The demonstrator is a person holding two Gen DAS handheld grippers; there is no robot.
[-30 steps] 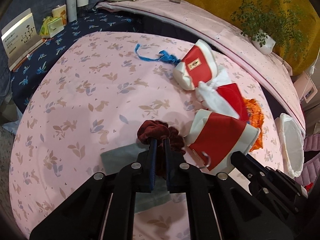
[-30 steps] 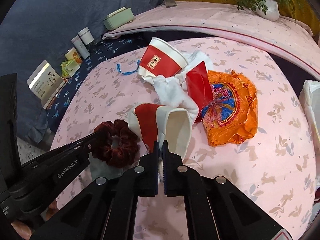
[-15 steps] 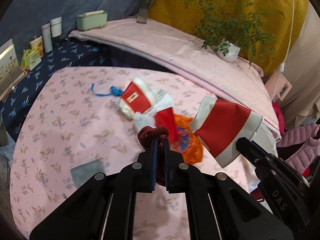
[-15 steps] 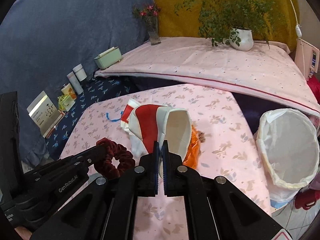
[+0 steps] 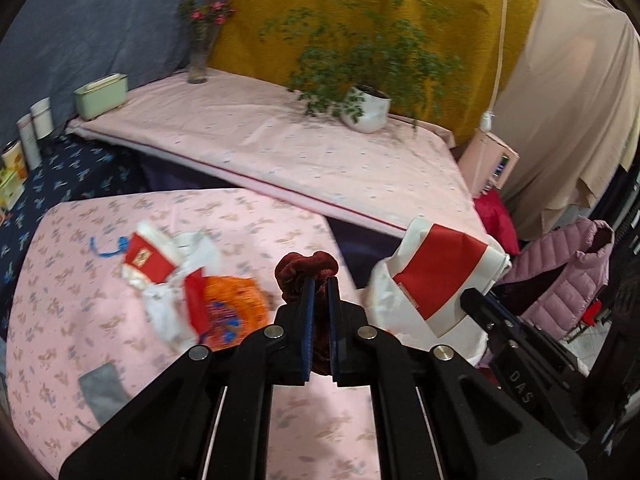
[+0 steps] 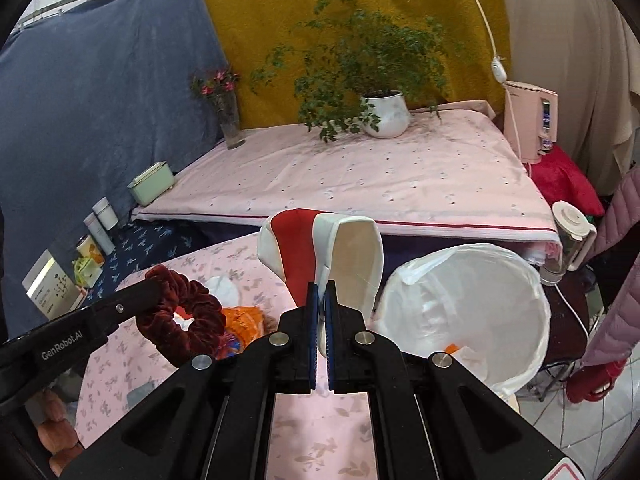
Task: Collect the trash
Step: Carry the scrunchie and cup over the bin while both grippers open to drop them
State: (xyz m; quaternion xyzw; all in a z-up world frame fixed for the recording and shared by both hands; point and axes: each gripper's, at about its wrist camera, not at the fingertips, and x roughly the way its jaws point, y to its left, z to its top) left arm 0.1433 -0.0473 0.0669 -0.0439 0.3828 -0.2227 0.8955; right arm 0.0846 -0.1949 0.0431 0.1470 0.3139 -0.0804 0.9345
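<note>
The right gripper (image 6: pixel 319 292) has its jaws clamped on the rim of a flattened red-and-white paper cup (image 6: pixel 320 256), which stands up from them, long axis upright and mouth toward the camera. The lined bin (image 6: pixel 468 312) lies just right of it, nearer this hand. The left gripper (image 5: pixel 319 280) pinches a dark red scrunchie (image 5: pixel 306 270) above the table (image 5: pixel 80 300).

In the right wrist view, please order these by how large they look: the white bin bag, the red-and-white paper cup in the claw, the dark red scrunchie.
1. white bin bag
2. red-and-white paper cup, though it is nearer the camera
3. dark red scrunchie
</note>
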